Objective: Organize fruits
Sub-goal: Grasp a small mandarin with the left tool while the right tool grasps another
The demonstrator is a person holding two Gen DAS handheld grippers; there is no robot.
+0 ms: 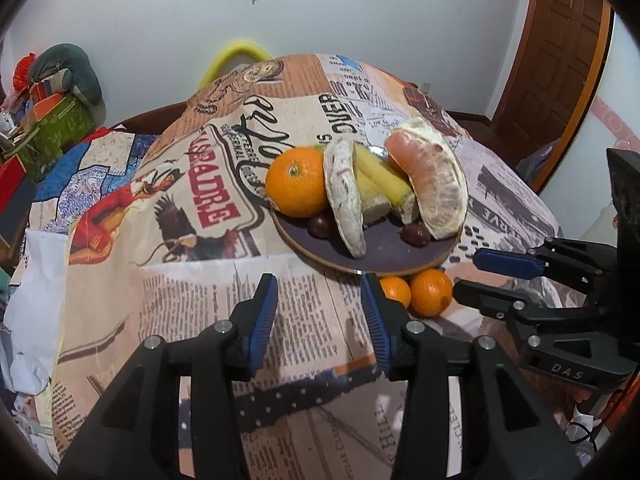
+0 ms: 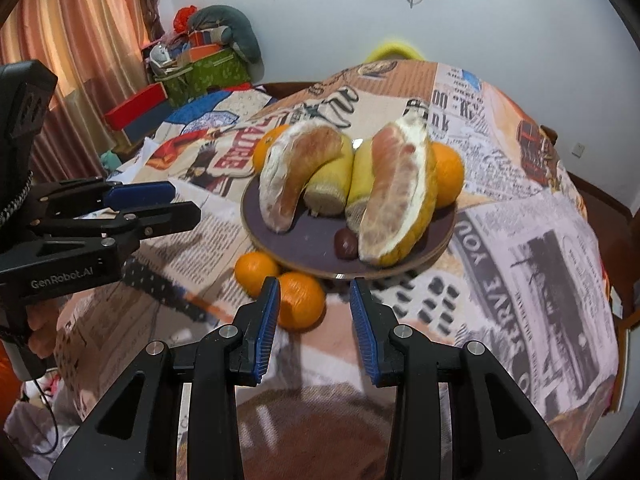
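Both pomelo wedges point(image 2: 396, 196) stand lengthwise toward the camera; left tongs point(image 1: 320, 320) and right tongs point(image 2: 314, 322) narrow, apparently empty.

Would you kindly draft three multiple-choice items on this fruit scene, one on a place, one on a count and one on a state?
1. Where do the two small oranges lie?
A. On the plate, between the pomelo pieces
B. On the tablecloth, just off the near rim of the plate
C. Between the right gripper's pads

2. How many peeled pomelo pieces stand on the plate?
A. One
B. Two
C. Four

3. In what state is the left gripper?
A. Open, with nothing between its pads
B. Shut on a banana
C. Shut on an orange

Key: 1 B, as both oranges rest on the tablecloth in front of the plate's rim. 2 B, as one pomelo piece leans at the left and another at the right. 3 A, as only printed cloth shows in the gap between its blue pads.
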